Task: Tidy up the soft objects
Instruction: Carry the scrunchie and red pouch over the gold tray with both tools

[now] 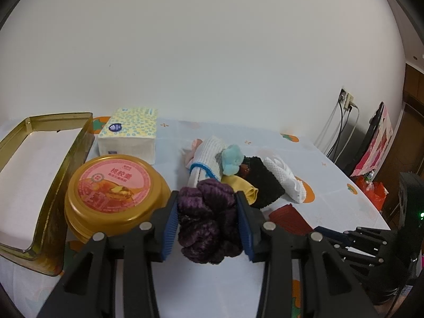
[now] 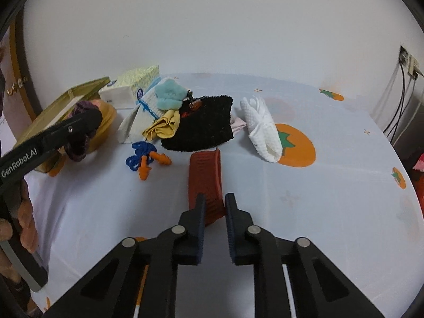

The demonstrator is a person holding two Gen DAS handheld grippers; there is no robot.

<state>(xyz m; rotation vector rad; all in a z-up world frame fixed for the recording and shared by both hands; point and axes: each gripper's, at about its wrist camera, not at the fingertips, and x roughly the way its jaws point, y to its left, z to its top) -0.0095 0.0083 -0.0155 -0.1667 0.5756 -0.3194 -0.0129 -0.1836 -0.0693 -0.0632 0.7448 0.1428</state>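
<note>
Left wrist view: the left gripper (image 1: 206,221), angled downward, clamps a purple scrunchie (image 1: 208,220). The right gripper (image 2: 215,206), tilted steeply, seems pinched on a red comb (image 2: 204,175).

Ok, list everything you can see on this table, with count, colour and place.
tin tray: 1, gold, far left.
round tub: 1, gold with pink lid, beside the tray.
tissue pack: 1, white, behind the tub.
knitted cloth: 1, white with blue trim, middle pile.
plush piece: 1, teal, on the pile.
yellow cloth: 1, yellow, pile front.
fuzzy cloth: 1, black, pile right.
waffle cloth: 1, white, right of the pile.
earplugs: 2, orange, on blue cord, before the pile.
scrunchie: 1, purple, in left claw.
ribbed piece: 1, red, in right claw.
left claw: 1, black, shut on scrunchie.
right claw: 1, black, shut on ribbed piece.
</note>
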